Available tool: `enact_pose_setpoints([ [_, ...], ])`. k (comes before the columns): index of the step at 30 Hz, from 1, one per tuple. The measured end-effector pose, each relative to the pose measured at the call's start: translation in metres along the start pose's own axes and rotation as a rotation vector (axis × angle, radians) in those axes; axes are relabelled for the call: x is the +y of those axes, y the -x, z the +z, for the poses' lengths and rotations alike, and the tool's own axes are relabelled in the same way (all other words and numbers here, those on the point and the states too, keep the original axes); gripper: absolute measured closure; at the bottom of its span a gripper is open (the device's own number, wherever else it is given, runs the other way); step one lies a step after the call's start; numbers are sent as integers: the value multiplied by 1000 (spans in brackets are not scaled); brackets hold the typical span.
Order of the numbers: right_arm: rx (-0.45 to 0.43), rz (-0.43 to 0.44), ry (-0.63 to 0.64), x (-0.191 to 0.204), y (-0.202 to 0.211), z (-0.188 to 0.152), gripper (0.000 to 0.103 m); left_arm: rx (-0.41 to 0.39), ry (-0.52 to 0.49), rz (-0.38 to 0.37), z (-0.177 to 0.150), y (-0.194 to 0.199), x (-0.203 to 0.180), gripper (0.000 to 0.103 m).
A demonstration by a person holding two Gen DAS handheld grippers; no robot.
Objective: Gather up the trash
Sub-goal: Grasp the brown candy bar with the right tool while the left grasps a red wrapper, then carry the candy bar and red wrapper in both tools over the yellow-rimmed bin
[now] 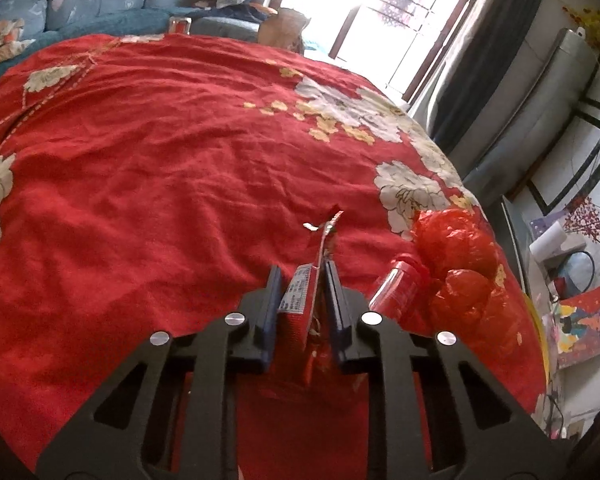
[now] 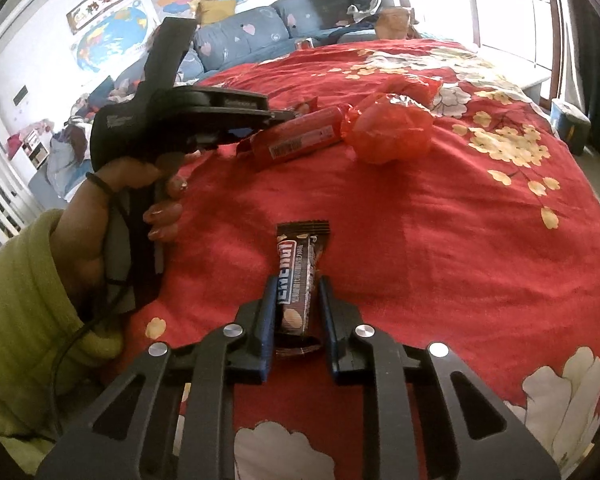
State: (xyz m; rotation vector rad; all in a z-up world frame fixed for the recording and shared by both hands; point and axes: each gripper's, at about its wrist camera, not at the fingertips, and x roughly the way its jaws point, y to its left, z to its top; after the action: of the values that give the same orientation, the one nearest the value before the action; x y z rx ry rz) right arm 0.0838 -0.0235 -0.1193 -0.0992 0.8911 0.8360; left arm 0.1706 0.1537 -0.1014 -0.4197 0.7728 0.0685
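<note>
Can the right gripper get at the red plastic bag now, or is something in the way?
Probably not yet: the right gripper is shut on the brown snack bar, so its fingers are occupied. The red plastic bag lies farther off.

Daylight's pouring in from the window (image 1: 384,12) at the upper right of both my feeds, totally blown out there. Fisheye bends the edges, corners go black, and everything's a bit soft.

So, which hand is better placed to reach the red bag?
Left. The left gripper, jaws shut on a red wrapper, is beside the red bag; the right gripper, holding a brown wrapper, looks farther.
</note>
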Motion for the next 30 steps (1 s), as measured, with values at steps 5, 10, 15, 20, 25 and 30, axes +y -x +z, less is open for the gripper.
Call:
enact_pose_setpoints([
  [5, -19, -3, -13, -4, 4, 2, 84, -45, 16, -10, 0, 14, 1, 91],
  [10, -43, -9, -36, -8, 12, 3, 84, -78, 22, -38, 2, 30, -2, 91],
  [15, -69, -18, -57, -15, 21, 5, 84, -95, -6, -79, 2, 43, -16, 91],
  [20, -101, -35, -81, -24, 32, 8, 84, -101, -43, -120, 3, 54, -34, 91],
  [25, -136, -58, -113, -38, 46, 9, 84, -113, -89, -150, 1, 64, -56, 91],
  [30, -181, -94, -156, -58, 61, 12, 84, -119, -137, -181, -2, 71, -79, 91],
])
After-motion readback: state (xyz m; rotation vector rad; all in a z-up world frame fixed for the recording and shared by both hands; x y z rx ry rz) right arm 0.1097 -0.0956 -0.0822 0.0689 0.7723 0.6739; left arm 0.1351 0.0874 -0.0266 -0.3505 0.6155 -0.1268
